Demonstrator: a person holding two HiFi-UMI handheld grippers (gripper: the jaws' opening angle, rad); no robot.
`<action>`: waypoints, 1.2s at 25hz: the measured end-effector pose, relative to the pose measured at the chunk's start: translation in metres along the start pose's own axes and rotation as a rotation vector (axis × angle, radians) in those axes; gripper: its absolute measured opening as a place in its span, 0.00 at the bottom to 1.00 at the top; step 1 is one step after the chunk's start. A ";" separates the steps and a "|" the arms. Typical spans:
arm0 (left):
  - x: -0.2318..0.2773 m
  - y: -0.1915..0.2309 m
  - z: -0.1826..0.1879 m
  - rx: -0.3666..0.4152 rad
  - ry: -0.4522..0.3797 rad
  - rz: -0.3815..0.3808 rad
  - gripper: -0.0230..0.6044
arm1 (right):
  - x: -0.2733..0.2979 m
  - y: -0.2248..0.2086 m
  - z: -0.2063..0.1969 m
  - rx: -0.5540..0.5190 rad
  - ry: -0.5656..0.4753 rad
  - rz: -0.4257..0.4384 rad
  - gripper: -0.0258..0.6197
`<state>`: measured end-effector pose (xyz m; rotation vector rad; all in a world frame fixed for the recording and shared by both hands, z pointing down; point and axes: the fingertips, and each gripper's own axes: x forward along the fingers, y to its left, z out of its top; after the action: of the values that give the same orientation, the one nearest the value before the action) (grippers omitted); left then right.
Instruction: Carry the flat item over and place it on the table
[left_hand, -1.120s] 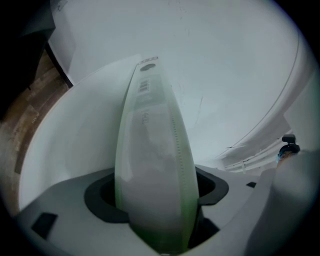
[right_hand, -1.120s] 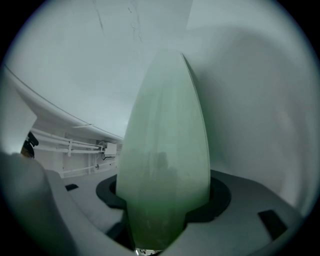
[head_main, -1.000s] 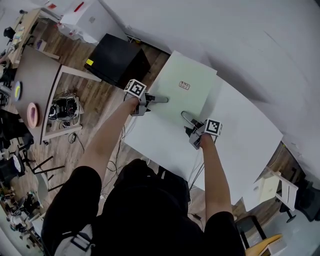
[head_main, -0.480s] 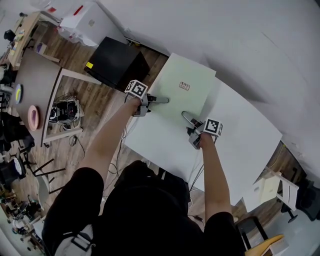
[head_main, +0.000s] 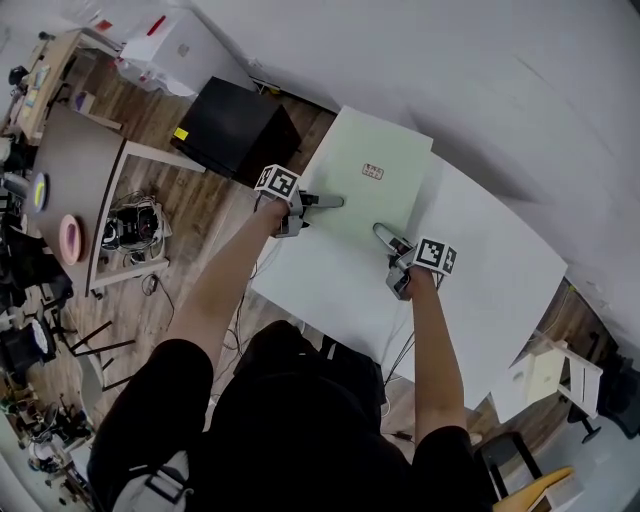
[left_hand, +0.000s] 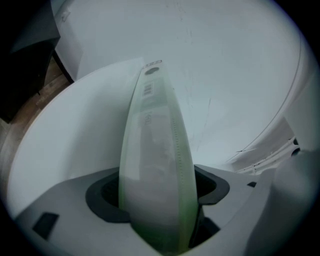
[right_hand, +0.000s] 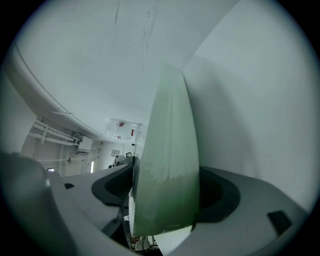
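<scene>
Pale green flat board (head_main: 385, 140) lies at the far left corner of the white tabletop (head_main: 480, 280), with a small label near its middle. Whether it rests fully flat cannot be told. A person leans over from the near side, holding a tool in each hand. The left tool (head_main: 338, 202) is clamped on the board's left edge. The right tool (head_main: 381, 231) is at the board's near edge. Its jaws have just been opening and stand wide, with the edge between them but not squeezed. A black box (head_main: 235, 125) stands on the wooden floor nearby.
</scene>
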<state>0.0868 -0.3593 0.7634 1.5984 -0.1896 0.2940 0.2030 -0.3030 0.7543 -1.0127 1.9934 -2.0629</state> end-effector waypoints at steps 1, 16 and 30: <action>0.000 0.000 -0.001 -0.001 -0.001 -0.001 0.61 | -0.002 -0.001 0.000 -0.015 0.005 -0.013 0.59; -0.006 0.004 0.005 0.040 -0.019 0.032 0.60 | -0.002 -0.011 0.034 -0.149 -0.045 -0.200 0.59; -0.012 0.003 0.008 0.099 -0.005 0.087 0.60 | -0.004 -0.021 0.027 -0.138 -0.086 -0.305 0.59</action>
<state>0.0755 -0.3683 0.7625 1.6916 -0.2522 0.3709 0.2276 -0.3209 0.7700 -1.4889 2.0709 -1.9969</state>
